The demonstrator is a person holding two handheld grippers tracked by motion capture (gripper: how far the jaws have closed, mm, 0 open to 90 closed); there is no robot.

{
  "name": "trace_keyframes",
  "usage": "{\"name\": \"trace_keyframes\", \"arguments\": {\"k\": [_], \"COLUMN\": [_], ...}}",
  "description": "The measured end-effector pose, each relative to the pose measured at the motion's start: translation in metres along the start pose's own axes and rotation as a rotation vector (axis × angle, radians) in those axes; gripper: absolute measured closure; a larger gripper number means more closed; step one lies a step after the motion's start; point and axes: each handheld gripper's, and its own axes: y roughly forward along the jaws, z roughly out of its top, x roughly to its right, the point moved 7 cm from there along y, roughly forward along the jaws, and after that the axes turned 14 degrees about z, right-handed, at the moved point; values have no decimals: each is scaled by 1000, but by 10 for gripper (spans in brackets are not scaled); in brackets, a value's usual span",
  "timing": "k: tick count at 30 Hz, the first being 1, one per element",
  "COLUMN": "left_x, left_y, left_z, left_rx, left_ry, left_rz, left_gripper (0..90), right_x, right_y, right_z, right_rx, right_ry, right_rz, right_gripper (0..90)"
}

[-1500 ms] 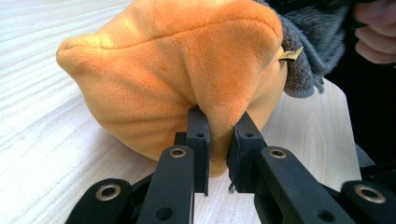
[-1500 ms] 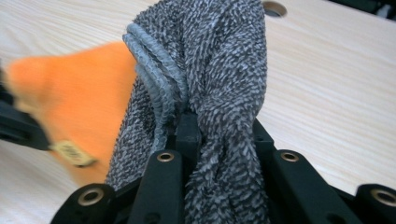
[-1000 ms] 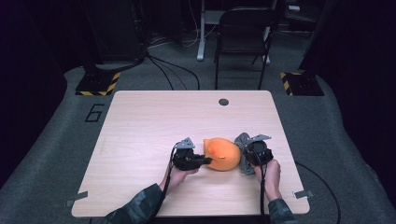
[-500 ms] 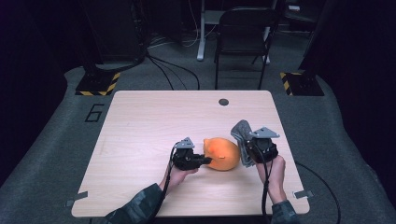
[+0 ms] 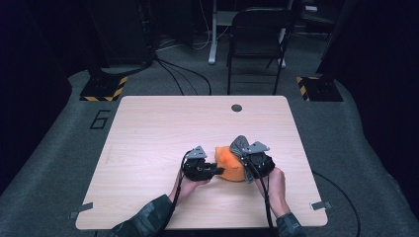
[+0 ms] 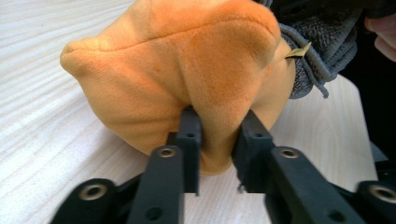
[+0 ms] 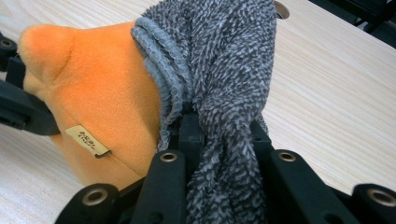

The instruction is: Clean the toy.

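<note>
An orange plush item (image 5: 228, 165) lies on the wooden table (image 5: 158, 128), near its front right. My left gripper (image 5: 216, 171) is shut on a fold of the orange plush (image 6: 187, 70), which bulges up between the jaws of that gripper (image 6: 219, 135). A grey fuzzy cloth (image 5: 239, 144) hangs against the plush's right side. My right gripper (image 5: 247, 159) is shut on this grey cloth (image 7: 224, 70), which drapes over its jaws (image 7: 223, 128). The orange plush (image 7: 93, 88) carries a small tan label (image 7: 88, 140).
A round cable hole (image 5: 236, 107) sits near the table's far edge. A black chair (image 5: 257, 34) stands behind the table, and cables run across the floor. Metal brackets (image 5: 320, 205) mark the front corners. The table's left half is bare wood.
The right gripper lifted with the grey cloth, then moved left, closer to the orange plush. The left gripper kept its hold and stayed put.
</note>
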Motion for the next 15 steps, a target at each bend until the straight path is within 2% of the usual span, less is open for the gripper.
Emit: {"name": "trace_keyframes", "arguments": {"k": [3,5,6,7,10,11,13,15], "left_x": [1,1,1,2,2,2,1,-1], "left_y": [-1,-3,-4,-5,-7,-7,-7,-4], "left_z": [0,0,0,-1,-1,-2,-3,-7], "left_rx": [15,25,32,29,51,44,48,29], "left_ry": [43,78,90,126,223,254,293,319], "left_rz": [21,26,44,50,108,124,136,146], "left_gripper": [593,497,454,415,299,268,241,210], "right_x": [0,1,1,2,1,1,0,1], "right_y": [1,2,2,2,3,3,4,5], "right_z": [0,0,-1,-1,0,0,1,1], "right_rx": [-11,0,-2,-7,-6,-3,-4,-2], "right_ry": [-4,3,6,4,6,6,7,5], "right_rz": [3,6,8,4,14,12,14,14], "right_gripper": [750,750,750,750,750,750,750,750]}}
